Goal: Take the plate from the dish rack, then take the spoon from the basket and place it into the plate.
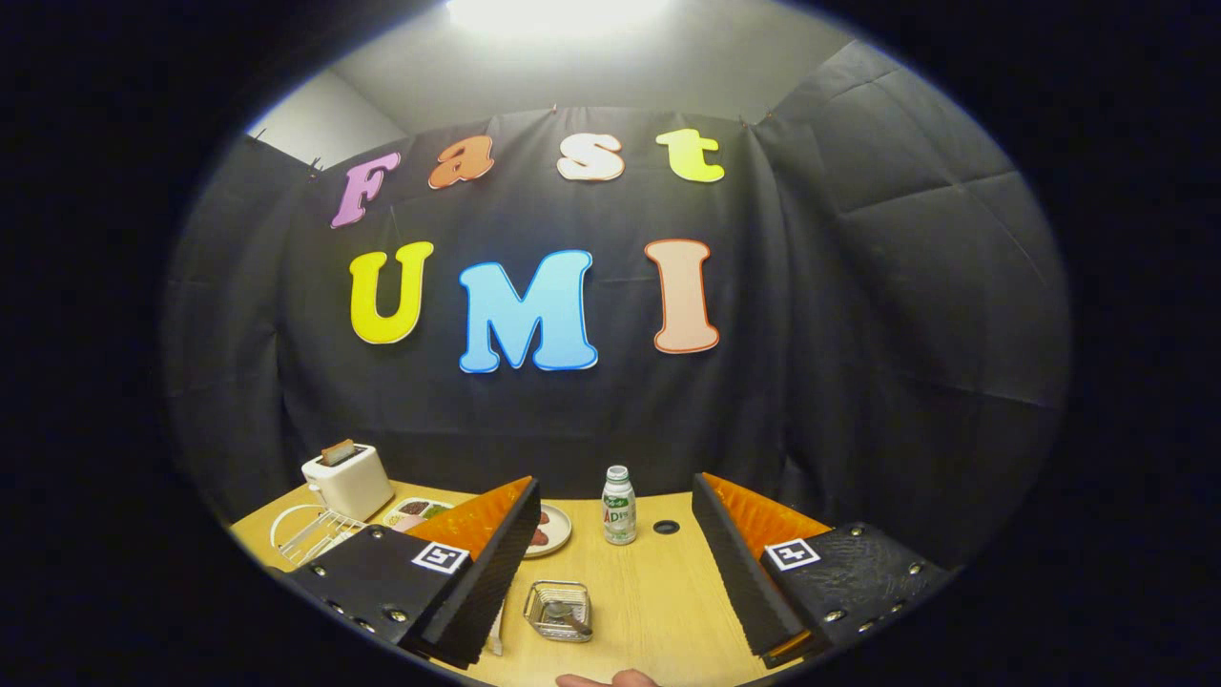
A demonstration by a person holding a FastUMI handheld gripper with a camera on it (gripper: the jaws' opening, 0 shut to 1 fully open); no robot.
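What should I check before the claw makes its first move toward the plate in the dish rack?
1. Claw open and holding nothing: ok, the fingers stand wide apart.
2. Plate in the dish rack: ok, a white plate stands on edge there, beyond the left finger.
3. Path to the rack: cannot tell, the left finger hides part of it.
4. Spoon in the wire basket: ok, between the fingers on the table.
5. Bare table to set the plate on: ok, beside the basket.
6. Bottle upright: ok.
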